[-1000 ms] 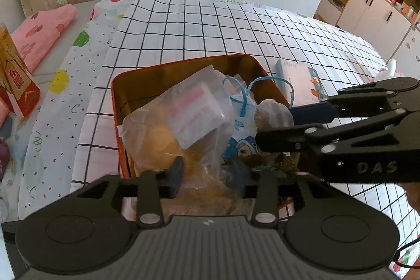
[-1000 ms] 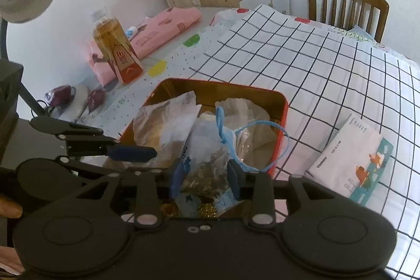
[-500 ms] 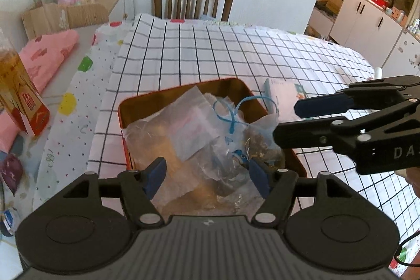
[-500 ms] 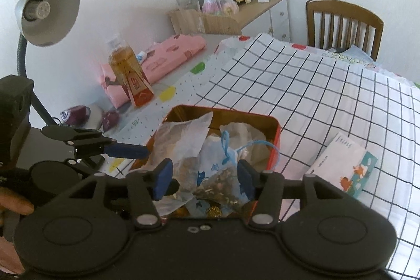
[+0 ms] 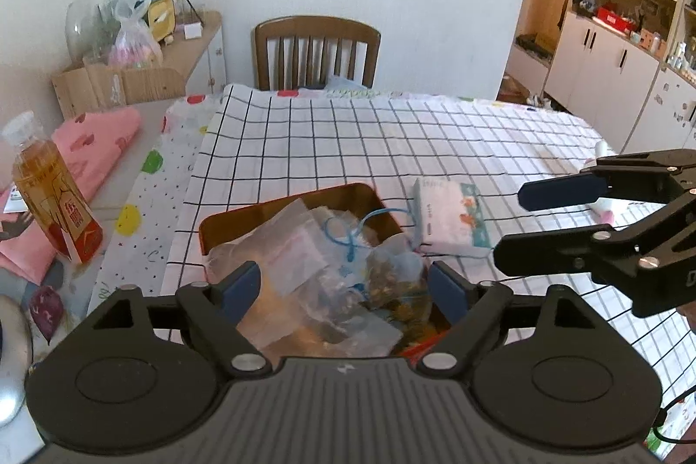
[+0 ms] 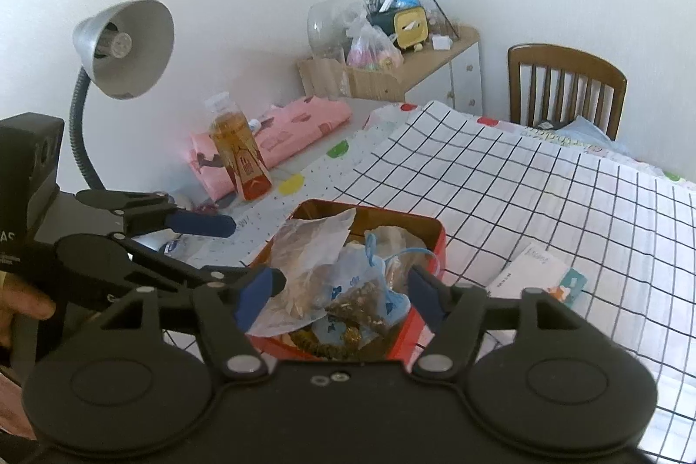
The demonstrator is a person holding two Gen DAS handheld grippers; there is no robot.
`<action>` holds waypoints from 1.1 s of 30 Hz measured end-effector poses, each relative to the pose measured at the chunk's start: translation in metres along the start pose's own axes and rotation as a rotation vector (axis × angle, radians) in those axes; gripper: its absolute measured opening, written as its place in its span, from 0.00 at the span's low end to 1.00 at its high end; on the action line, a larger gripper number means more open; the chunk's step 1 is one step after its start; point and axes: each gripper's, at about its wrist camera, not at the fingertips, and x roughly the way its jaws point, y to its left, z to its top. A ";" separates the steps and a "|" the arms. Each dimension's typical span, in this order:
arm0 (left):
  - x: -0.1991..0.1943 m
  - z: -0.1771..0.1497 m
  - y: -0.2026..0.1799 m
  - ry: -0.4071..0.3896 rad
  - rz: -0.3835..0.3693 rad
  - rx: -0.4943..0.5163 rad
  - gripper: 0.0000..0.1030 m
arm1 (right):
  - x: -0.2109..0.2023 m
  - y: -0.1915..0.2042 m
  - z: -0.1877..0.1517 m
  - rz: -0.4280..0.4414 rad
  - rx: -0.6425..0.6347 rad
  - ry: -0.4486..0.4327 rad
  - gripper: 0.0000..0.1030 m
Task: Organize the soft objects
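Note:
A red tin (image 5: 243,214) (image 6: 437,246) on the checked tablecloth holds several soft plastic bags: clear bags (image 5: 296,259) (image 6: 309,251), a blue-printed bag with a blue tie (image 5: 348,242) (image 6: 369,277), and a bag of dried bits (image 5: 396,281) (image 6: 361,305). My left gripper (image 5: 343,290) is open and empty, raised above the tin's near side; it also shows in the right wrist view (image 6: 243,246). My right gripper (image 6: 343,290) is open and empty above the tin; it also shows in the left wrist view (image 5: 522,229).
A white tissue pack (image 5: 448,218) (image 6: 535,275) lies right of the tin. A tea bottle (image 5: 48,194) (image 6: 239,155), pink cloth (image 5: 91,151) and a desk lamp (image 6: 122,51) stand at the left. A wooden chair (image 5: 315,51) is at the table's far side.
Both grippers have opened wide and lifted back from the tin. The bags they held now lie in the tin.

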 end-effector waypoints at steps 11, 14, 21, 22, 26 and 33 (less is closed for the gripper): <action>-0.025 -0.010 -0.041 -0.054 0.052 -0.054 0.84 | -0.052 -0.021 -0.020 -0.013 -0.009 -0.068 0.87; -0.030 -0.010 -0.052 -0.071 0.067 -0.056 0.84 | -0.063 -0.025 -0.027 -0.031 -0.016 -0.081 0.92; -0.040 -0.010 -0.077 -0.108 0.096 -0.053 0.84 | -0.088 -0.027 -0.042 -0.054 -0.036 -0.126 1.00; -0.042 -0.011 -0.080 -0.112 0.096 -0.052 0.84 | -0.091 -0.027 -0.043 -0.055 -0.033 -0.132 1.00; -0.047 -0.013 -0.093 -0.136 0.098 -0.057 1.00 | -0.099 -0.029 -0.051 -0.085 -0.029 -0.152 1.00; -0.058 -0.018 -0.110 -0.160 0.105 -0.066 1.00 | -0.111 -0.040 -0.066 -0.138 0.073 -0.173 1.00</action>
